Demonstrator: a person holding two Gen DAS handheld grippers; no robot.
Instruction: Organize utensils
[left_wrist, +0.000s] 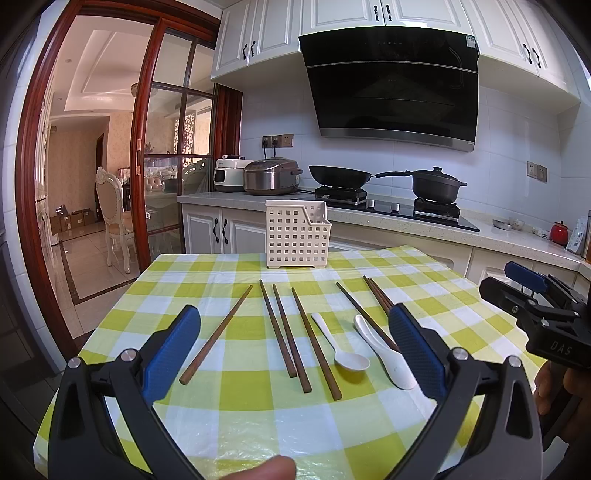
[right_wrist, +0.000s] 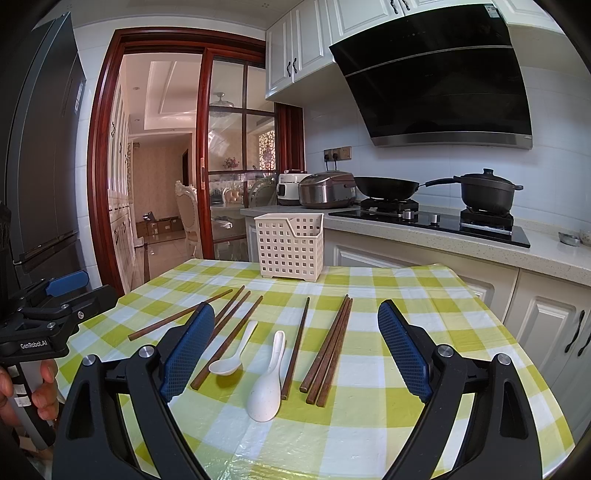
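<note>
Both grippers, left gripper (left_wrist: 295, 347) and right gripper (right_wrist: 295, 347), hover wide open and empty; chopsticks (right_wrist: 327, 349) and spoons (right_wrist: 266, 380) lie spread for access before the basket (right_wrist: 289, 245) on the worktop (right_wrist: 369, 424).

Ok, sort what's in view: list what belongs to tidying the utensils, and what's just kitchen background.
For the job:
chopsticks, loose on the checked tablecloth
two white spoons
white slotted holder, empty as far as shows
left hand-held gripper and right hand-held gripper, both open

Just lying about:
rice cooker
wok
lidded pot
red jar
</note>
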